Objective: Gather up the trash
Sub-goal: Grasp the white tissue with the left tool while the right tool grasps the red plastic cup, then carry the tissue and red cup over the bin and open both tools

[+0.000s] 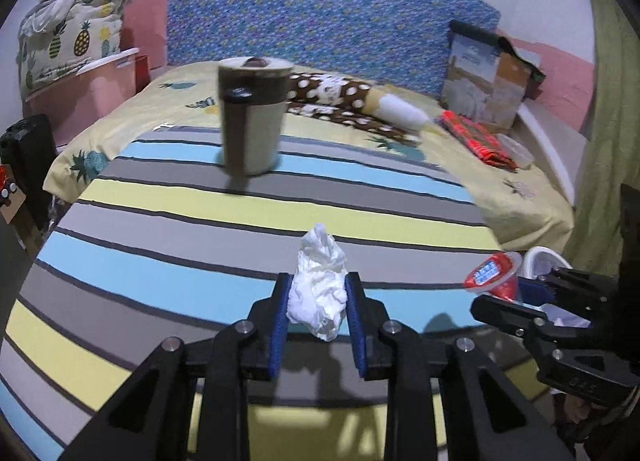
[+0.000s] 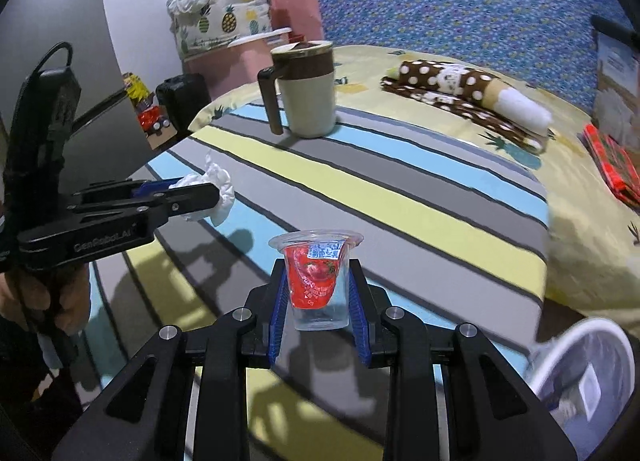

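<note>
My left gripper (image 1: 318, 297) is shut on a crumpled white tissue (image 1: 319, 285) and holds it above the striped sheet (image 1: 160, 221). It also shows in the right wrist view (image 2: 200, 195) with the tissue (image 2: 218, 185). My right gripper (image 2: 318, 289) is shut on a clear plastic cup with a red label (image 2: 318, 281), held above the sheet's near edge. The cup (image 1: 494, 275) and right gripper (image 1: 516, 293) show at the right of the left wrist view. A white bin (image 2: 588, 365) stands low at the right, off the bed.
A beige and brown lidded mug (image 1: 252, 117) stands on the sheet. A rolled polka-dot cloth (image 1: 344, 97), a red packet (image 1: 476, 137) and a box (image 1: 484, 81) lie further back. A pink tub with pineapple bedding (image 1: 76, 61) stands at the left.
</note>
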### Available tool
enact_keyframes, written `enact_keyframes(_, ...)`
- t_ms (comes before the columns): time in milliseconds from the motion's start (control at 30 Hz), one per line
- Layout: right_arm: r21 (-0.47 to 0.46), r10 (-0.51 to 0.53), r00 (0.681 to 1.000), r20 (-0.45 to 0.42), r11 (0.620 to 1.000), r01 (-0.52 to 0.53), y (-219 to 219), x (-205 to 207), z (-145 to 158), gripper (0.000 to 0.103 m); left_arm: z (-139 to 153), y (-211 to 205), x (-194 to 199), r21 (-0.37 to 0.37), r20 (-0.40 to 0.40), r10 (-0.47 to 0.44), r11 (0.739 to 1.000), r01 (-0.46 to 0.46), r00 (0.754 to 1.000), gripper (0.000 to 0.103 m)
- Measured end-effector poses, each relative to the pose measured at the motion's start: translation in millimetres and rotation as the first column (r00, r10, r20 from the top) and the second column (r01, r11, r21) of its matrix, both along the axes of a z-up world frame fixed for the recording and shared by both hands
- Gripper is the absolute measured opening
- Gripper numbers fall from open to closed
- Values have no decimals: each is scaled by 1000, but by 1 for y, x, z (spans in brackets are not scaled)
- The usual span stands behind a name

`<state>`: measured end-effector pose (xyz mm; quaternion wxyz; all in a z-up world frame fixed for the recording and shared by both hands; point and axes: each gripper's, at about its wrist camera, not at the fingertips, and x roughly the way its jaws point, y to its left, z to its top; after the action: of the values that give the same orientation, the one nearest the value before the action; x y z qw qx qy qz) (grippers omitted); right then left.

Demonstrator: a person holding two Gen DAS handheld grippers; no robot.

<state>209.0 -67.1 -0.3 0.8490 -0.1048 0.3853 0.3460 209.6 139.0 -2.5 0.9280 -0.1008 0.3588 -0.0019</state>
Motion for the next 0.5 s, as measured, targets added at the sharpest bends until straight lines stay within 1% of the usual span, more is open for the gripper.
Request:
enact_keyframes(167, 24, -47, 999, 18, 999, 46, -23, -18, 8, 31, 8, -25, -18, -9, 21, -22, 1000, 22, 1000, 28)
enact_keyframes(333, 45, -97, 995, 21, 994, 96, -45, -31, 11, 31, 17, -51, -38, -20, 46, -62, 998, 63, 997, 28)
enact_keyframes(500, 63, -152, 988, 21, 987, 151, -66, -47, 14, 31, 23, -78, -53, -16, 66, -110, 994, 111, 992, 28)
